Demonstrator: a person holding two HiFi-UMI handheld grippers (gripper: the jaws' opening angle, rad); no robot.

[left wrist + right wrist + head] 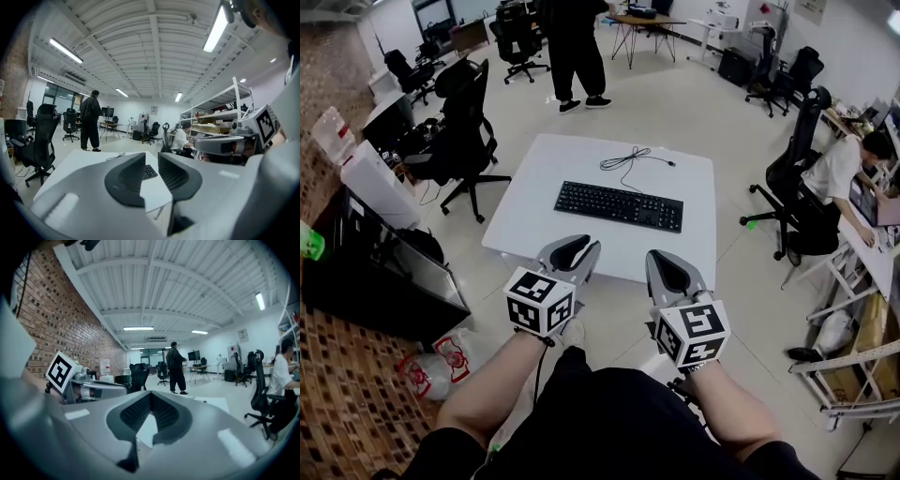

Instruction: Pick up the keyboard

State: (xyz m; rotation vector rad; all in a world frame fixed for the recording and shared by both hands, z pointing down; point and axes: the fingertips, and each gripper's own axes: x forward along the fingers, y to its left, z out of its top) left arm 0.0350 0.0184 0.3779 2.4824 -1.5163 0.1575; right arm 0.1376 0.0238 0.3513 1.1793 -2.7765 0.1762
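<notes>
A black keyboard [619, 205] lies flat on the white table [544, 178], with its cable [628, 159] curled behind it. Both grippers hover side by side just short of the table's near edge, pointing toward the keyboard and apart from it. My left gripper [581, 246] [151, 161] has its jaws a little apart with nothing between them; a corner of the keyboard [150, 171] shows through the gap. My right gripper [661, 258] [150, 397] has its tips together and holds nothing.
A black office chair [464, 131] stands at the table's left and another [792, 178] at its right, beside a seated person [839, 173]. Someone stands [572, 47] beyond the table. A black cabinet [375, 272] and plastic bags [441, 361] sit at the near left.
</notes>
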